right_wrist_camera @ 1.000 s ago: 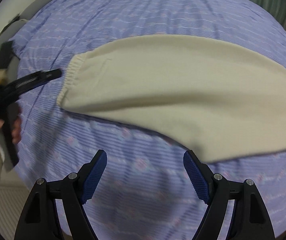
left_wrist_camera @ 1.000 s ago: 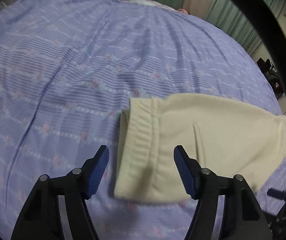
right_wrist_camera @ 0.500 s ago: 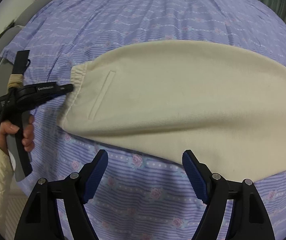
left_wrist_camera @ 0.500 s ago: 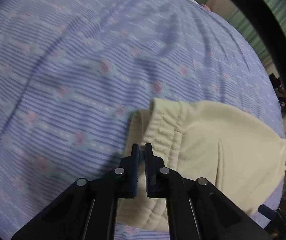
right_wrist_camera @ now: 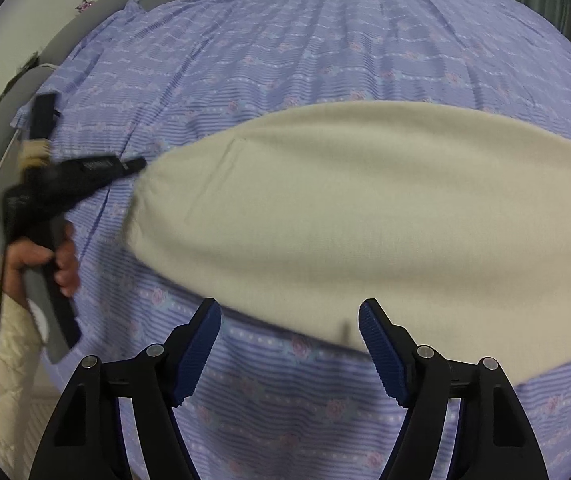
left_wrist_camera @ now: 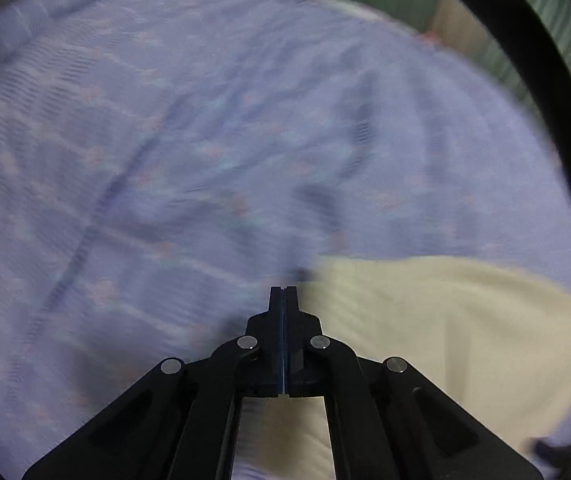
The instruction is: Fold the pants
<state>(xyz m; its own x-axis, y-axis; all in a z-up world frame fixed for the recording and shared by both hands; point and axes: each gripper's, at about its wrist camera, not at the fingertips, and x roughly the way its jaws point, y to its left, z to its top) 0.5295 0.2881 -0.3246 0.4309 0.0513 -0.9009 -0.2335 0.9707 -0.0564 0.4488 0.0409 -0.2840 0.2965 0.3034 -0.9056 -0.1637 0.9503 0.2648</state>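
Two grippers over the bedsheet (right_wrist_camera: 325, 40). Left gripper (left_wrist_camera: 283, 292): jaws pressed together, pants (left_wrist_camera: 445, 320) just right of its tips, w/ nothing visibly pinched. Right gripper (right_wrist_camera: 289, 344): jaws apart and closing, pants' near edge just ahead, nothing btwn them but sheet.

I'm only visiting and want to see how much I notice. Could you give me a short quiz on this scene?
1. True or false: the jaws of the left gripper stand wide apart.
2. The pants are: A cream, B black, C red.
3. Fill in: the pants lie on a striped, flowered ____.

Key: 1 false, they are shut. 2 A. 3 bed cover.
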